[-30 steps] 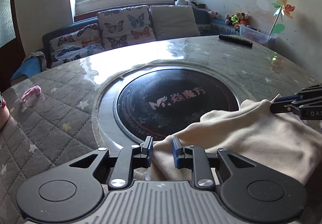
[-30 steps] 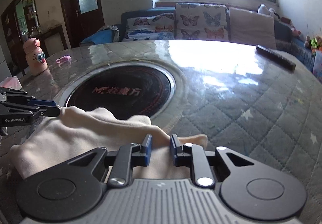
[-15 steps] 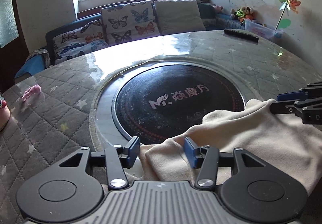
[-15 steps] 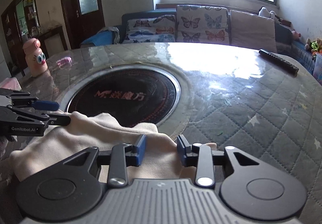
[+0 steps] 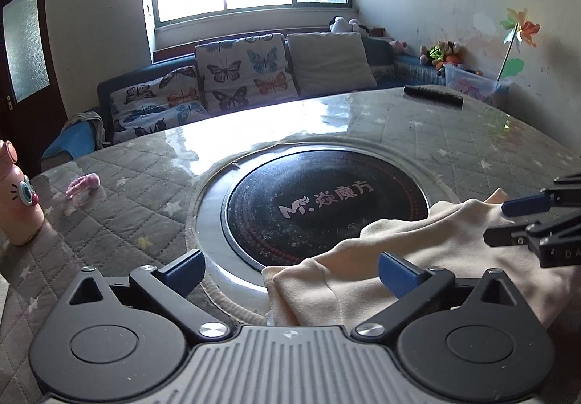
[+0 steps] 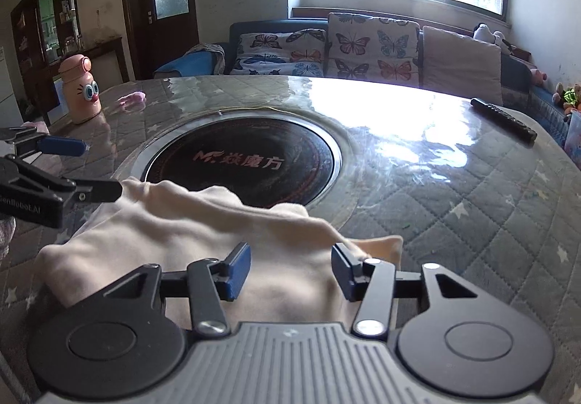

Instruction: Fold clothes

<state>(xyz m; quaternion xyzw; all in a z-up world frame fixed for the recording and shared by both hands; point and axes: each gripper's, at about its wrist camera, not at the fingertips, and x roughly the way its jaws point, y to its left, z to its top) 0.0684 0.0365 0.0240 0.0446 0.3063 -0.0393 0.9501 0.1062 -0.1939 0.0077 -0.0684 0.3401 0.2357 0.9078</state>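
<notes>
Fold laid, tools off

Both the left tool [image 5: 290, 269] and right tool [image 6: 290, 268] gape over the cloth [image 6: 203, 233]; one fold looks done, more probably remain.

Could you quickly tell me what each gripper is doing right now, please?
Left gripper: open, holding nothing, over the cream garment.
Right gripper: open, holding nothing.

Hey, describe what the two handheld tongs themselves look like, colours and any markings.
Both match: the left tongs and right tongs have black linkage arms with silver pivot screws, blue fingertip pads, round black discs either side and a ribbed grey body. White lettering on the left one's side reads GenRobot.AI. No cables or sleeves show.
</notes>
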